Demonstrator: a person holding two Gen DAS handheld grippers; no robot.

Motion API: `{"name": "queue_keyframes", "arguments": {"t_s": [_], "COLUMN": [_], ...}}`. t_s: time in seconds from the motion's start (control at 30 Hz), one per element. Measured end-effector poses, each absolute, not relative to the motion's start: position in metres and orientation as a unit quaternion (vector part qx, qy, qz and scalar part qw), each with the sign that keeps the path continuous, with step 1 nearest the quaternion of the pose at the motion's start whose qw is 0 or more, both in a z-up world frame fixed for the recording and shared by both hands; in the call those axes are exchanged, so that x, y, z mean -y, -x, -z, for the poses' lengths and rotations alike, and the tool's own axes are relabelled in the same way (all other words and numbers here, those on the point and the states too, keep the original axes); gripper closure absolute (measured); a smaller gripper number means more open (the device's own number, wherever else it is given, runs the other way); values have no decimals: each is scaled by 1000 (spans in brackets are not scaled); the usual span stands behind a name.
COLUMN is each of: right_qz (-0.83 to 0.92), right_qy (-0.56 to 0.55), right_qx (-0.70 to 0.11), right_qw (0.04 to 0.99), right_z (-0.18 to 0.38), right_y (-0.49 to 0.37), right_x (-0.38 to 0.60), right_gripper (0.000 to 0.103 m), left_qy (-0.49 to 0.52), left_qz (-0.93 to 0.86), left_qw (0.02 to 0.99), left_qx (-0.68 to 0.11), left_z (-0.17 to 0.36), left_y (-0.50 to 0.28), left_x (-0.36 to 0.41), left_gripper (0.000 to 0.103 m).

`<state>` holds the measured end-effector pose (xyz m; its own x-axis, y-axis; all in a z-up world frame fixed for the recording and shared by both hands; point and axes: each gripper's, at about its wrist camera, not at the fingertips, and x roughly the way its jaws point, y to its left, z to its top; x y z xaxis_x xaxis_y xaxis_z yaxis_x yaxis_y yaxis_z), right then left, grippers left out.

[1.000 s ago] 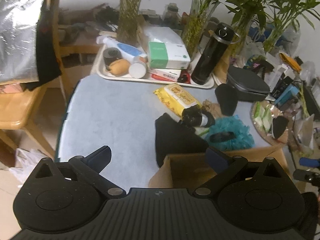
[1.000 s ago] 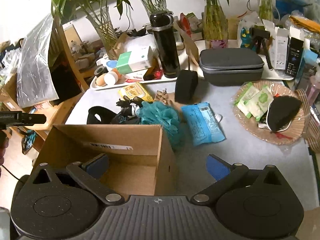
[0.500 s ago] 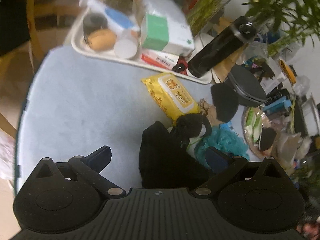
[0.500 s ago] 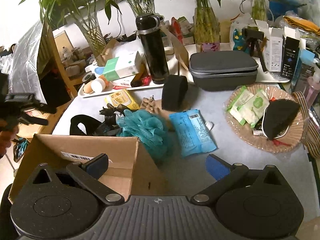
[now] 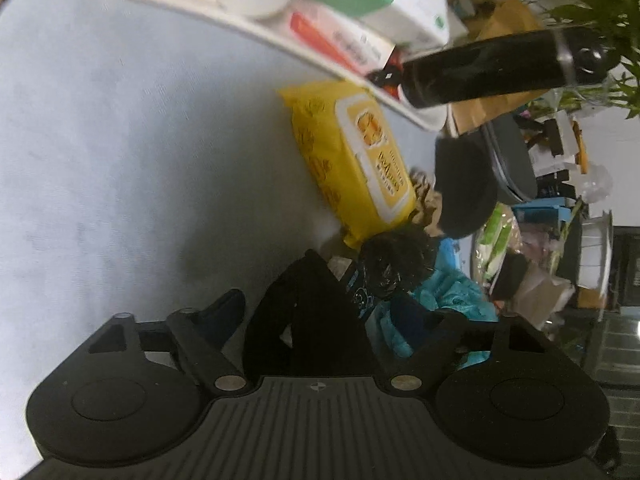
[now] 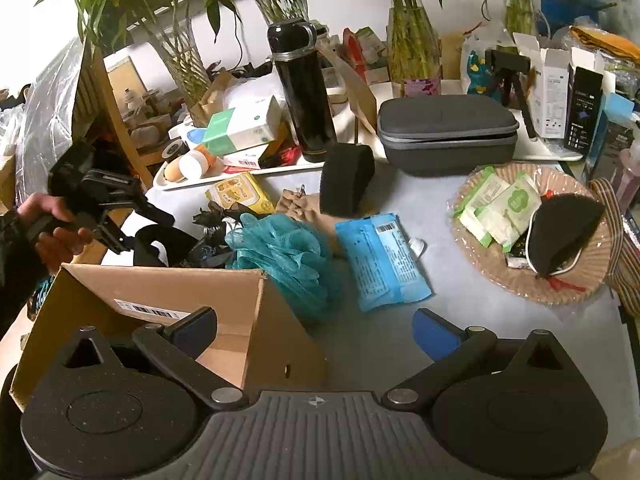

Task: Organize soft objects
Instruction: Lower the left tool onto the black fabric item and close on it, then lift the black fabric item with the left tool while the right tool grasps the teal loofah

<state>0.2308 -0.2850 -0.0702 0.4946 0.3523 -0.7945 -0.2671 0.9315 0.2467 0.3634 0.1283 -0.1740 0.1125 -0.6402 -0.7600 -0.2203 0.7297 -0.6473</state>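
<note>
Left gripper (image 5: 320, 316) was swung down over black folded fabric piece (image 5: 308, 320), jaws closing around it, not yet pinched. Pickup for brown cardboard box (image 6: 168, 312) was judged begun. Right gripper (image 6: 316, 330) was held spread, empty.

Home: cluttered table (image 6: 460, 312), bamboo vases (image 6: 414, 46), thermos (image 6: 306, 92), wooden chair (image 6: 110, 116).

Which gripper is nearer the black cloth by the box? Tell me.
Left. The left gripper straddles the black cloth, jaws closing around it. The right gripper hovers over the cardboard box corner, apart from it.
</note>
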Motion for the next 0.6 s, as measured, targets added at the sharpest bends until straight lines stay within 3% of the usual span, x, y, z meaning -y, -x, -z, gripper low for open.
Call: {"name": "queue_keyframes", "arguments": {"t_s": [0.03, 0.13, 0.23, 0.6], "right_qz": [-178, -174, -168, -159], "right_qy": [-46, -46, -44, -44], "right_qx": [-471, -473, -473, -471], "right_qw": [863, 863, 864, 867], "right_z": [71, 71, 71, 71], "right_y": [-231, -234, -236, -241], "right_x": [285, 288, 290, 290], "right_gripper": [0, 0, 0, 0], "left_qy": [339, 344, 358, 318], "left_qz": [161, 160, 168, 153], "left_qw": [659, 641, 632, 709], "left_qx": [-652, -667, -666, -611], "left_z": [179, 184, 182, 134], "left_y": [-366, -368, -364, -335], "left_x": [-128, -129, -134, -129], "left_gripper": [42, 63, 76, 83]}}
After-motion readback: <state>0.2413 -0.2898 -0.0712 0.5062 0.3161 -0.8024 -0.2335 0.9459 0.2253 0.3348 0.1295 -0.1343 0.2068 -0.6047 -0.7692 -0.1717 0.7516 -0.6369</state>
